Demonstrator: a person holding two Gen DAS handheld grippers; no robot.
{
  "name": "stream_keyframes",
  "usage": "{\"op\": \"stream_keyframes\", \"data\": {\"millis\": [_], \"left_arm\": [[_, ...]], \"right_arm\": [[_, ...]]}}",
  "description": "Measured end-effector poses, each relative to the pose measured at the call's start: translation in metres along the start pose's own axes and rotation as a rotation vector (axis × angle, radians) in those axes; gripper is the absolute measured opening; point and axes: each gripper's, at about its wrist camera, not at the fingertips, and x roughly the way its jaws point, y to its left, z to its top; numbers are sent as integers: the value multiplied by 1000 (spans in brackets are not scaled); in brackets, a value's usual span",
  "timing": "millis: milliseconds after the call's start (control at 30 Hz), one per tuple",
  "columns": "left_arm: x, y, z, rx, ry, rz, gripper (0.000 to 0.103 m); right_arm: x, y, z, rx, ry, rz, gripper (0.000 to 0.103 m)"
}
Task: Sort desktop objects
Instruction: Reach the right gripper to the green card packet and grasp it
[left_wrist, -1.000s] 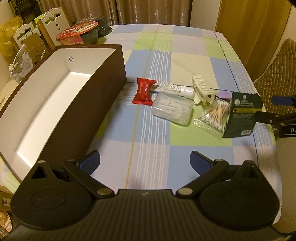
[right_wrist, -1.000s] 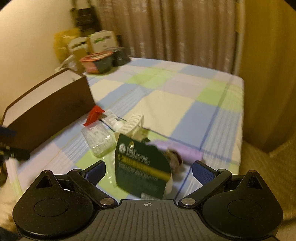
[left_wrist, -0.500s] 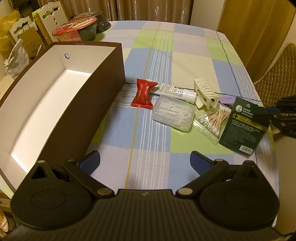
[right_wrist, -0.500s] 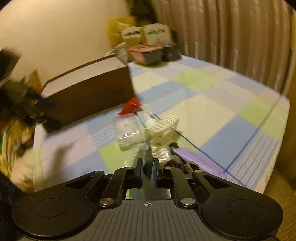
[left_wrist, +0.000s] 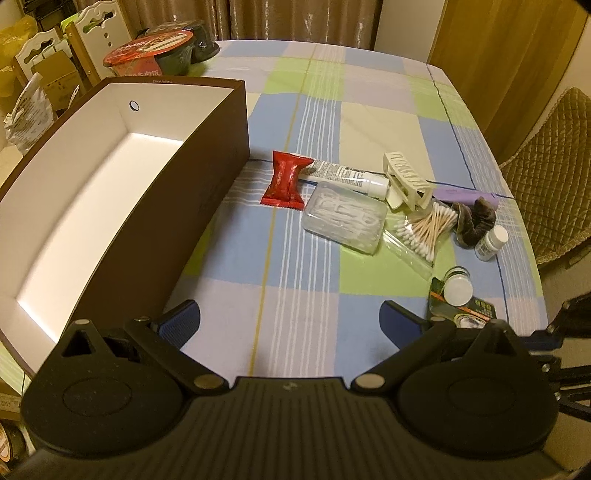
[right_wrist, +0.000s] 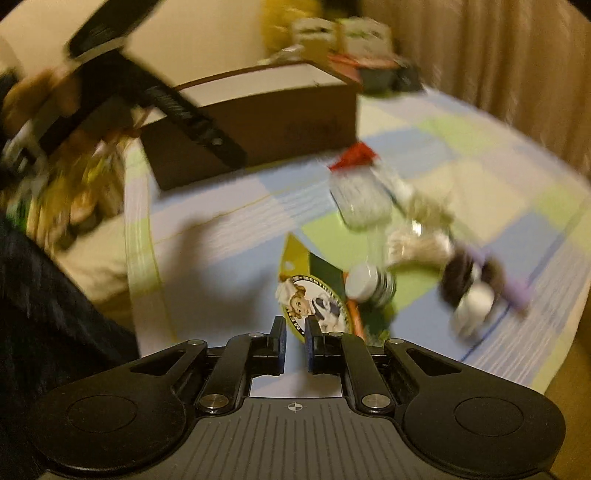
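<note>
My left gripper (left_wrist: 290, 319) stands open and empty above the checked tablecloth, beside the brown box (left_wrist: 207, 177) with its white inside. My right gripper (right_wrist: 294, 341) is shut on a corner of the green card package (right_wrist: 314, 295), which carries a white-capped jar (right_wrist: 364, 282). That package (left_wrist: 461, 306) hangs at the near right of the table. Further back lie a red packet (left_wrist: 284, 181), a white tube (left_wrist: 343, 173), a clear floss-pick case (left_wrist: 343, 221), a cream hair clip (left_wrist: 406, 181), a bag of cotton swabs (left_wrist: 424, 229), a brown scrunchie (left_wrist: 474, 221) and a small white bottle (left_wrist: 491, 242).
A purple item (left_wrist: 465, 194) lies behind the scrunchie. Food bowls (left_wrist: 155, 51) stand at the far left corner. A quilted chair (left_wrist: 546, 177) sits off the table's right edge. The right wrist view is blurred; a hand with the other gripper (right_wrist: 55, 96) shows at its left.
My right gripper shut on the green package and swung it toward the near right edge, turning its face. That uncovered the scrunchie and the small bottle. The left gripper stayed open.
</note>
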Motion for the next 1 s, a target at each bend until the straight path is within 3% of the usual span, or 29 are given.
{"op": "stream_keyframes", "data": {"millis": [33, 67, 100, 133, 233, 333, 533, 633, 800, 833, 867, 1000], "left_arm": [[-1, 1, -2, 2, 1, -2, 102], [-1, 2, -4, 3, 4, -3, 102], [-1, 3, -5, 3, 7, -3, 102], [-1, 4, -7, 3, 10, -4, 102], [-2, 7, -11, 6, 15, -9, 102], [-1, 6, -13, 13, 20, -14, 102], [3, 6, -15, 23, 31, -19, 102], [8, 7, -14, 28, 40, -18, 102], [17, 9, -12, 19, 57, -12, 102], [19, 10, -11, 18, 60, -10, 102], [22, 10, -10, 18, 65, -8, 102], [32, 8, -7, 28, 78, -11, 102]], "right_arm": [[2, -3, -1, 60, -4, 2, 31], [0, -5, -2, 127, -24, -11, 73], [-1, -6, -3, 170, -58, -27, 84], [-5, -5, -4, 195, -102, -18, 85], [-5, -6, -1, 259, -122, -51, 85], [4, -13, 5, 253, -87, -107, 85], [28, -23, 12, 87, -32, -140, 84], [44, -28, 15, 16, -9, -145, 67], [67, -33, 21, -66, 22, -144, 67], [71, -34, 21, -78, 29, -141, 60], [75, -34, 22, -87, 43, -134, 41], [77, -37, 18, -87, 62, -121, 34]]}}
